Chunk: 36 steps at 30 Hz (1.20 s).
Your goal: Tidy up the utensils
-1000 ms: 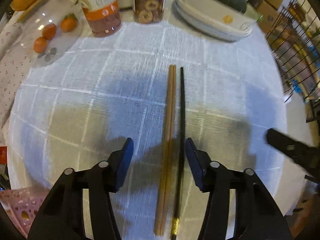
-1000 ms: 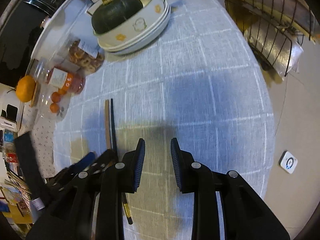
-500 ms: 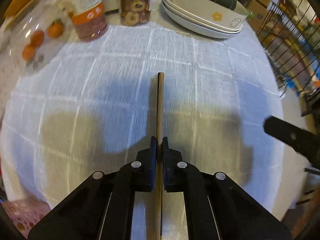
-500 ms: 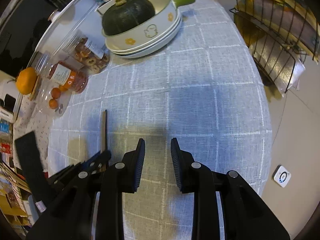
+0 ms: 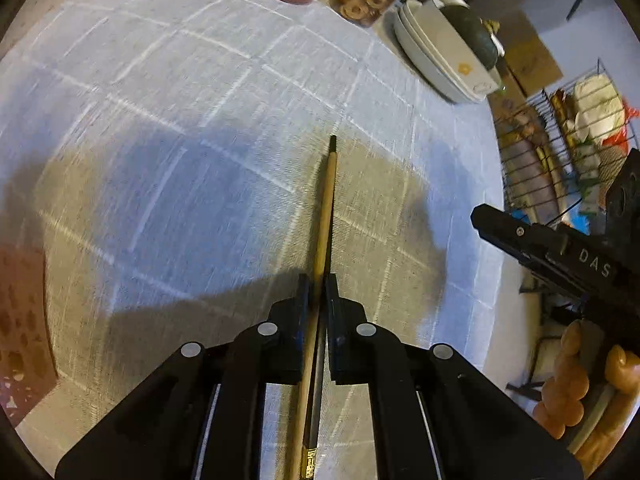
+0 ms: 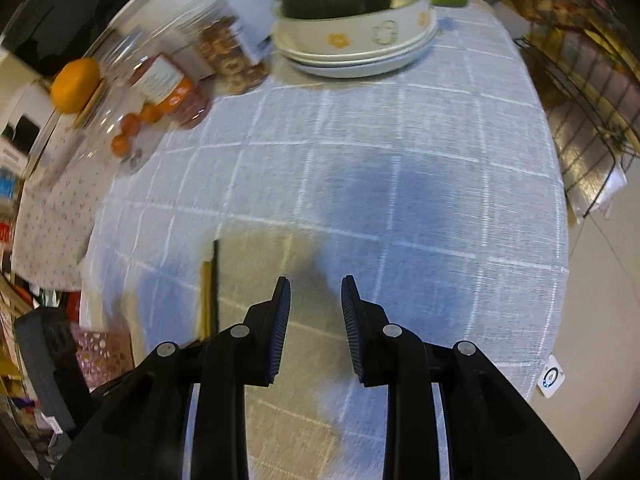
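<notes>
chopsticks (image 5: 326, 216) lifted | left claw (image 5: 317, 284) clamps them | right claw (image 6: 316, 292) empty

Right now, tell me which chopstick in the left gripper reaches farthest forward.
The black chopstick: its dark tip pokes out beyond the wooden chopsticks clamped beside it.

- Wooden chopsticks (image 5: 325, 216): light-brown pair, pressed side by side between the pads of the left hand-held gripper (image 5: 316, 294), running straight ahead along its fingers, tips over the checked cloth on the bench.
- Black chopstick (image 5: 332, 145): slim, dark, clamped alongside the wooden ones, its tip reaching slightly farther; gold band at the near end.
</notes>
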{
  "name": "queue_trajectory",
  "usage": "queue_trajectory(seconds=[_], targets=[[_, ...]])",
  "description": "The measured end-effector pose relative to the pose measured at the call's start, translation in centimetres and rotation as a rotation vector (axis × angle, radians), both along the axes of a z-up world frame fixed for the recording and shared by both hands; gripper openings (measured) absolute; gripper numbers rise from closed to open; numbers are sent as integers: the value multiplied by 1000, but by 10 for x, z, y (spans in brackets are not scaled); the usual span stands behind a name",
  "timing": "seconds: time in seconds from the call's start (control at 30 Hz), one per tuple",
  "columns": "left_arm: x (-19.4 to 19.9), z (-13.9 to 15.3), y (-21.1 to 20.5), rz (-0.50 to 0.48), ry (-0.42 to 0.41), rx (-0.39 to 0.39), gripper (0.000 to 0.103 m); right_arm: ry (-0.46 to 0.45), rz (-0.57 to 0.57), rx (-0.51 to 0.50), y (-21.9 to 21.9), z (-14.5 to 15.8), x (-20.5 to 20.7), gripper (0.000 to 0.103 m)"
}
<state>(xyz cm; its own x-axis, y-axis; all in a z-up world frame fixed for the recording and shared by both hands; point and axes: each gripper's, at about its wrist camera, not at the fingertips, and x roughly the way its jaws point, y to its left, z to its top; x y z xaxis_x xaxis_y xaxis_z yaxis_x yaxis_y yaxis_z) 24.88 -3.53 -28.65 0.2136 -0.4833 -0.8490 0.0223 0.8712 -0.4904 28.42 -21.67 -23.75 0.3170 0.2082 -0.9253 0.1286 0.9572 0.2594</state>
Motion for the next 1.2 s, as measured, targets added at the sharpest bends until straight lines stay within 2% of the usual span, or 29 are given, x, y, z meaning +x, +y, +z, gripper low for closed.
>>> queue_trajectory(seconds=[0.1,0.27,0.4,0.53,0.63,0.93,1.0,1.03,1.07,1.1,1.2], targets=[[-6,11,4,-23,-61,97,3,-7,26,4,8,3,0,28],[-14,28,7,-57,-90,139,3,32,75,12,28,-7,3,28],[-11,22,9,-49,-75,172,3,55,101,21,40,-12,4,28],[-15,28,14,-37,-101,202,3,71,137,25,52,-19,7,28],[-23,50,13,-35,-155,209,3,93,155,16,60,-28,10,28],[-76,150,20,-50,-415,268,0,123,188,90,95,-41,15,28],[-87,169,26,-44,-480,260,0,142,202,50,108,-46,13,23],[-92,176,30,-37,-512,256,0,153,217,-2,116,-50,11,14],[-94,178,33,-34,-527,251,0,144,222,-28,119,-49,10,12],[-92,175,34,-43,-515,242,0,151,220,-40,121,-48,9,9],[-76,146,30,-45,-389,240,0,165,236,-48,119,-47,4,7]])
